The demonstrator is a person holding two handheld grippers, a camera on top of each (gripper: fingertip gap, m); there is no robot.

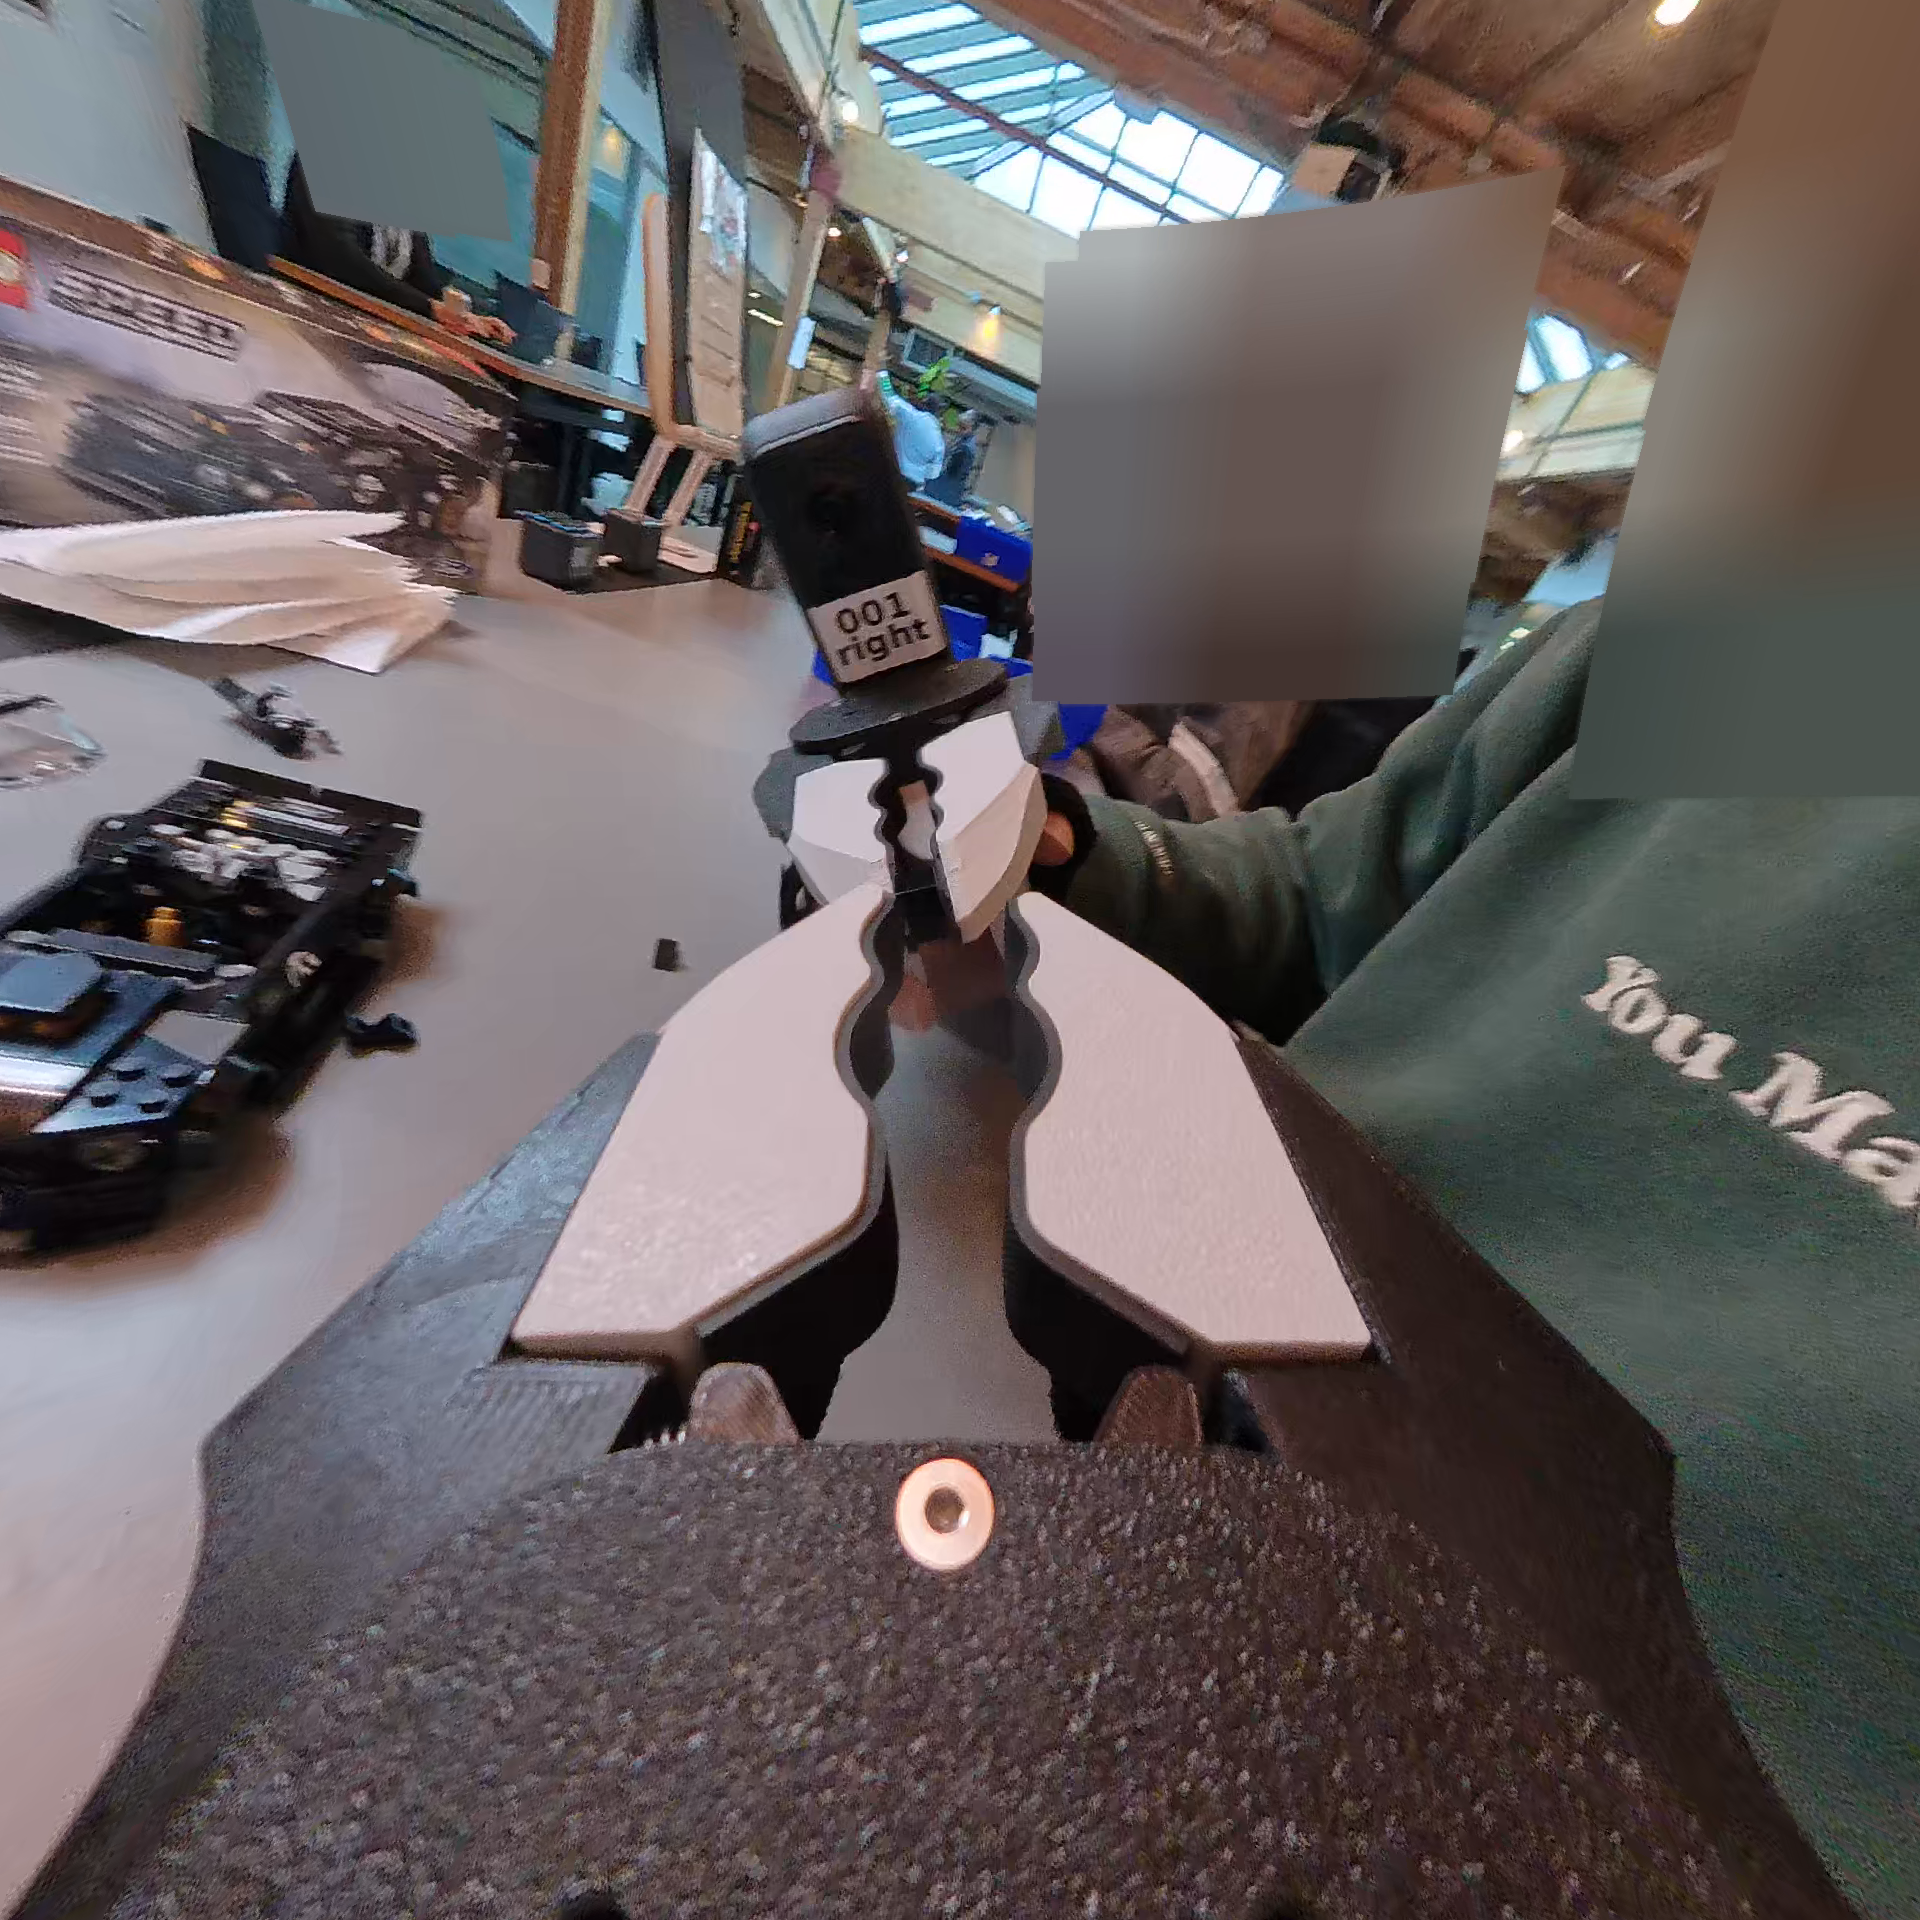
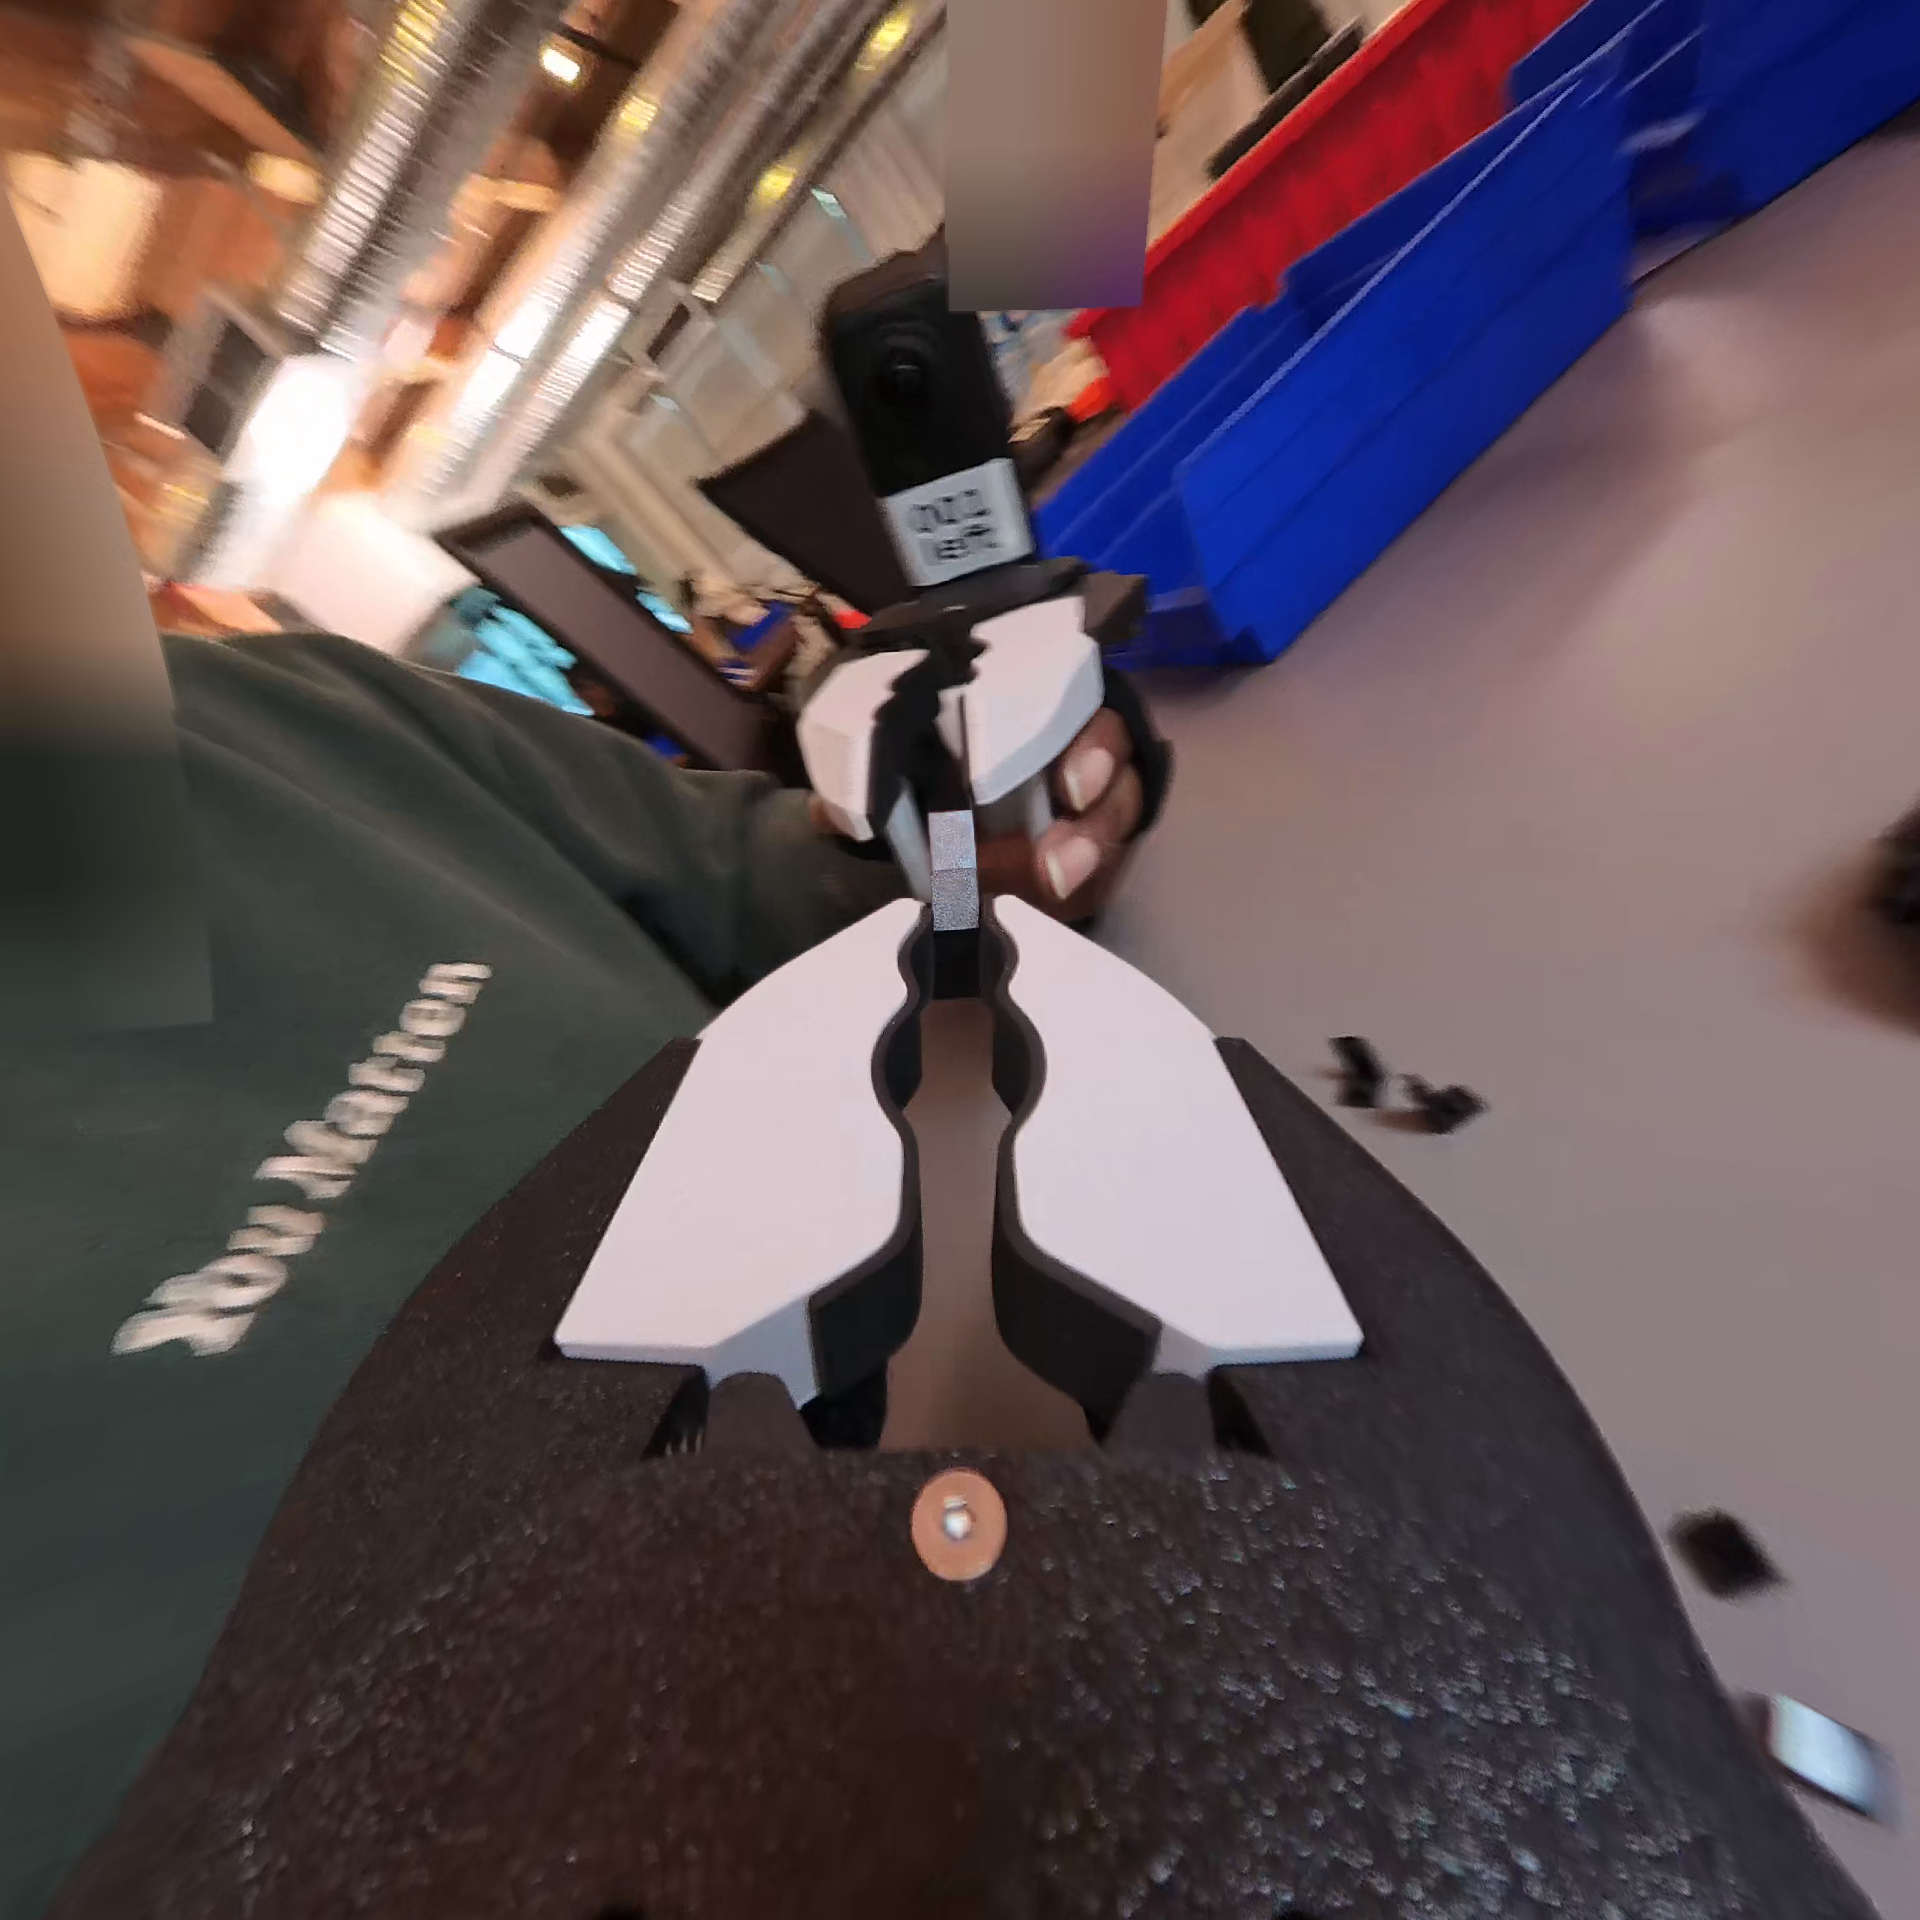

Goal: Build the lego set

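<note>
Both tongs meet tip to tip in the air above the counter (image 1: 582, 810), pointing at each other. My left tongs (image 1: 940, 940) are nearly pressed together at the tips, and something small sits right where they meet the right tongs, but from the left wrist view I cannot tell which pair grips it. My right tongs (image 2: 954, 935) pinch a small grey and black lego piece (image 2: 954, 883) at their tips; its far end reaches into the left tongs, which in that view look closed around a thin white and black part. Whether the two parts are already joined I cannot tell.

On the counter to my left lies the half-built black lego car (image 1: 156, 997), well apart from the tongs, with a few loose black pieces (image 1: 379, 1031) just beside it. Behind it lie the open instruction booklet (image 1: 239, 587) and the set's box (image 1: 239, 416). In the right wrist view, blue bins (image 2: 1403, 447) and a red bin (image 2: 1278, 197) stand at the far edge, and more loose black bits (image 2: 1392, 1081) lie scattered near my right side. My green sweatshirt (image 1: 1662, 1299) fills the space between both arms.
</note>
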